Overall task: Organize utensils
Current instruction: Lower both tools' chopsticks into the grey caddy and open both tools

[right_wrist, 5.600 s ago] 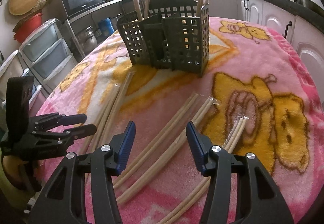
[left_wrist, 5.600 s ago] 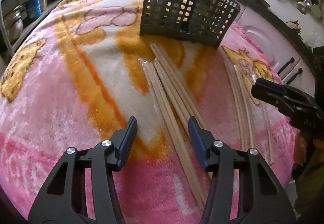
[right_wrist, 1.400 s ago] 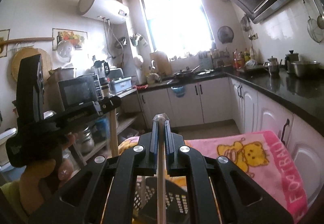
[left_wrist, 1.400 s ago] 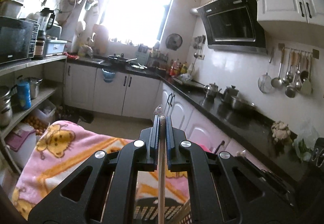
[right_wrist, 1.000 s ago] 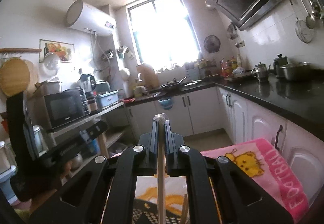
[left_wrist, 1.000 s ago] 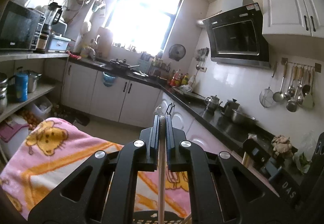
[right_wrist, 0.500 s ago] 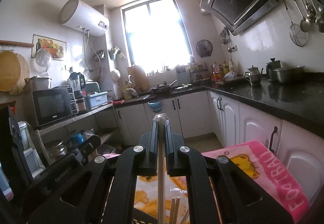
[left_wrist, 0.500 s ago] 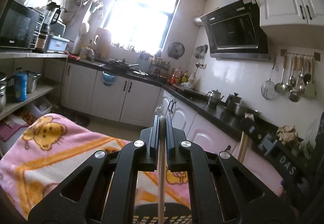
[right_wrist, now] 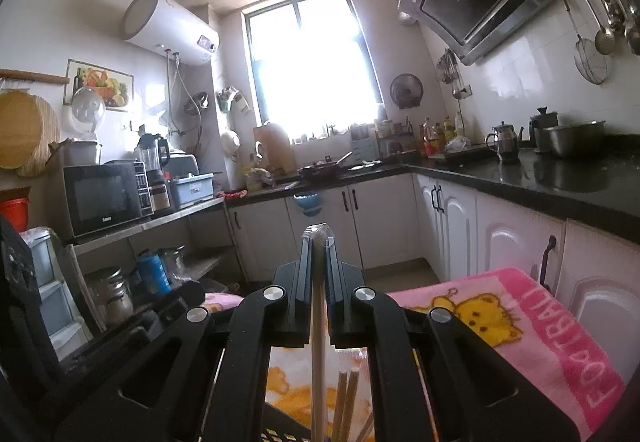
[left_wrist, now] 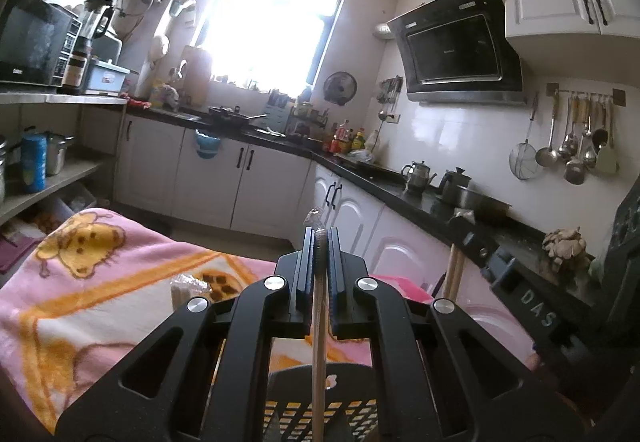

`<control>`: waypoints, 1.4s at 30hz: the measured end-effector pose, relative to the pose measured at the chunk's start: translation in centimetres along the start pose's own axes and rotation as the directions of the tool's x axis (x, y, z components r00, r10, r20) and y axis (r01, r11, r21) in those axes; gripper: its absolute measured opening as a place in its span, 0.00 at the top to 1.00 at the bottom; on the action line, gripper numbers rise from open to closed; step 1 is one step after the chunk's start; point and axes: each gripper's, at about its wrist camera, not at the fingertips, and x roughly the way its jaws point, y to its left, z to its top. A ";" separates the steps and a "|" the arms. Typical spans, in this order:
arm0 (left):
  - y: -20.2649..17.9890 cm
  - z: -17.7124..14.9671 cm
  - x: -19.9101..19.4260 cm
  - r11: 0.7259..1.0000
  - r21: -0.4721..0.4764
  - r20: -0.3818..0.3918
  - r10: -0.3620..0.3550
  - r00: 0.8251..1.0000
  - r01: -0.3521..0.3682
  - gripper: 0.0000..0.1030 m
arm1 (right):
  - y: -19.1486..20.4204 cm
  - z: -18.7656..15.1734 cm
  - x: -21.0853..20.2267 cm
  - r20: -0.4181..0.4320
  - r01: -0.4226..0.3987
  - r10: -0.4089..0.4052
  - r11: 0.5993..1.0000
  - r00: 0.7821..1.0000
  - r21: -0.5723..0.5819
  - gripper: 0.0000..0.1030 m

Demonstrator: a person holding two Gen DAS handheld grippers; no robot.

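My left gripper [left_wrist: 320,242] is clamped tight on a pale wooden chopstick pair in a clear wrapper [left_wrist: 319,342], which hangs straight down between the jaws with the crinkled wrapper tip poking out above them. Its lower end drops toward the dark slotted plastic utensil basket [left_wrist: 320,414] at the bottom edge of my left view; I cannot tell whether it has entered a compartment. My right gripper [right_wrist: 318,242] is likewise pinched shut on a second wrapped pale chopstick pair [right_wrist: 318,362], held vertical above the same basket, where darker brown chopsticks [right_wrist: 347,398] stand just beside it to the right. The basket sits on a pink and orange plush blanket with yellow cartoon bears [left_wrist: 92,282], whose far right corner reads "FOOTBALL" in my right view. In the left view, the right gripper's black body marked "DAS" sits near the blanket's right edge, carrying its chopsticks upright.
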 end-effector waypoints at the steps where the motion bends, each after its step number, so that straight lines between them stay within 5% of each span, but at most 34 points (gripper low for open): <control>1: 0.0 -0.1 0.0 1.000 0.001 -0.003 0.000 1.000 0.000 0.99 | -0.1 -0.2 0.0 -0.002 0.001 -0.001 1.000 1.000 0.004 0.94; 30: 0.6 -2.0 -0.1 1.000 -0.003 -0.154 -0.024 0.988 0.024 0.99 | -0.6 -3.5 -4.0 -0.145 -0.081 0.077 0.997 0.986 -0.017 0.93; 42: 1.6 -2.3 -0.9 1.000 -0.023 -0.277 -0.004 0.961 -0.003 0.93 | -0.5 -3.7 -5.8 -0.205 -0.104 0.106 0.994 0.973 0.021 0.91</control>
